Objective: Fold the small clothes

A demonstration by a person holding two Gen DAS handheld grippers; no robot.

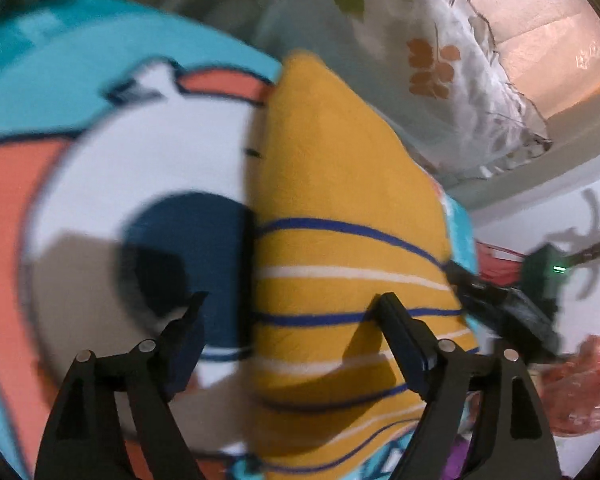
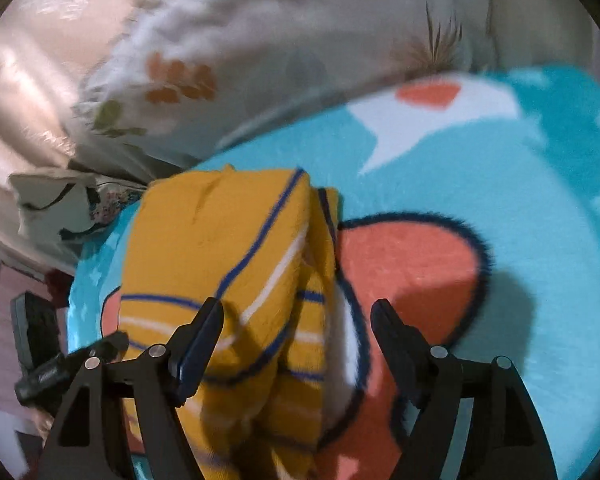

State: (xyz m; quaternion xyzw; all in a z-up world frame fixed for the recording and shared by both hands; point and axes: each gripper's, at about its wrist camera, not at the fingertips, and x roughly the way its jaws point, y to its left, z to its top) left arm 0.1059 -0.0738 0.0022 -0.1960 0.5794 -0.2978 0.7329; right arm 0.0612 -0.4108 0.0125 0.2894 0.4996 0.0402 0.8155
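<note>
A small yellow garment (image 1: pixel 340 208) with blue and white stripes lies folded on a turquoise cartoon-print blanket (image 1: pixel 52 64). My left gripper (image 1: pixel 292 304) is open just above the garment's left edge, with nothing between its fingers. In the right wrist view the garment (image 2: pixel 220 240) lies in a folded bundle. My right gripper (image 2: pixel 298 312) is open over the garment's right edge, holding nothing. The other gripper's black body (image 1: pixel 500 304) shows at the garment's right side.
A white floral pillow (image 1: pixel 452 80) lies beyond the blanket; it also shows in the right wrist view (image 2: pixel 220 60). The blanket (image 2: pixel 500 184) spreads to the right. A pink wall (image 1: pixel 548 32) stands behind. Red and pink items (image 1: pixel 580 392) lie off the bed's edge.
</note>
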